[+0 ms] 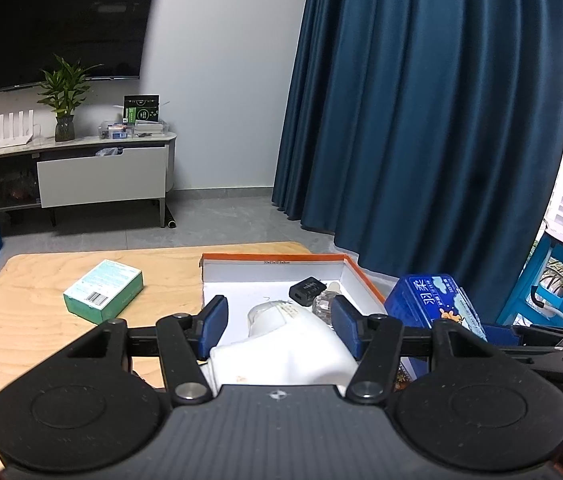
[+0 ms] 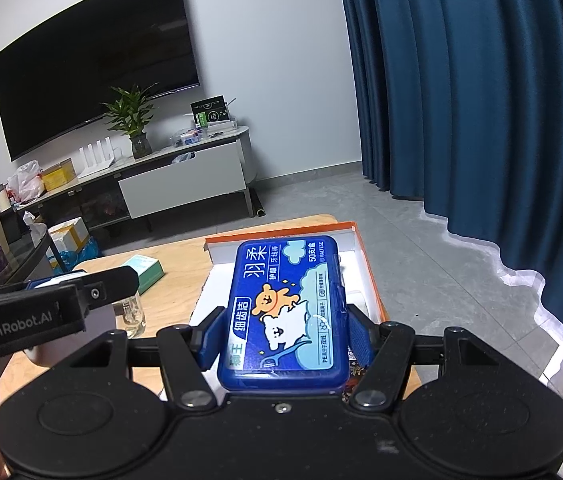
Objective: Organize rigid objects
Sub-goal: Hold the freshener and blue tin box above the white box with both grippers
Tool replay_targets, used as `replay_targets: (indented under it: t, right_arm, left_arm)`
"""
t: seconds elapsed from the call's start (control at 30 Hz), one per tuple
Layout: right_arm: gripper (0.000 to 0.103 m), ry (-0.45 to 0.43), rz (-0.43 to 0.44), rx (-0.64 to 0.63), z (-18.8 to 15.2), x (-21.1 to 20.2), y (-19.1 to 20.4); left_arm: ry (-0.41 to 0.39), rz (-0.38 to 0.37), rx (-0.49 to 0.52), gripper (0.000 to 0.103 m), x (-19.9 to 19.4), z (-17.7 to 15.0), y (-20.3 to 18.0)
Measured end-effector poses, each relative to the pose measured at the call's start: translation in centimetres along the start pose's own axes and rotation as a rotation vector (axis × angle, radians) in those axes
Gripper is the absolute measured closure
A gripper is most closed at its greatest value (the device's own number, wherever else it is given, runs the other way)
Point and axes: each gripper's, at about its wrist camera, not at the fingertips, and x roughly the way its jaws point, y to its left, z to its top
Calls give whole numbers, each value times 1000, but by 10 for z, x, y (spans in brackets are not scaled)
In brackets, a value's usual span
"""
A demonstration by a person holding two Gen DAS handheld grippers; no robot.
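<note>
My left gripper (image 1: pixel 279 312) is shut on a white plastic container (image 1: pixel 293 352), held over the near end of an open white box with an orange rim (image 1: pixel 273 258). A small black adapter (image 1: pixel 307 290) and a clear glass bottle (image 1: pixel 323 302) lie inside that box. My right gripper (image 2: pixel 284 324) is shut on a flat blue floss-pick case (image 2: pixel 285 280) with cartoon bears, held above the same box (image 2: pixel 345 226). The blue case (image 1: pixel 433 300) also shows at the right of the left wrist view. A teal carton (image 1: pixel 103 292) lies on the wooden table (image 1: pixel 41 340), left of the box.
The left gripper (image 2: pixel 93 292) crosses the left of the right wrist view, with a clear glass jar (image 2: pixel 133 312) just below it. Beyond the table are grey floor, a TV cabinet (image 1: pixel 101 176), blue curtains (image 1: pixel 421 120) and a blue stool (image 1: pixel 553 276).
</note>
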Motion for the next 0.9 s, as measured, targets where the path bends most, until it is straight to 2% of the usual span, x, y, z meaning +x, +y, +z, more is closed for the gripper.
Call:
replay_targets:
  t: [0.9]
  right_arm:
    - [28,18,-10,2,6,3,-6]
  left_arm:
    - [11,-4,-44,45,1,-4,9]
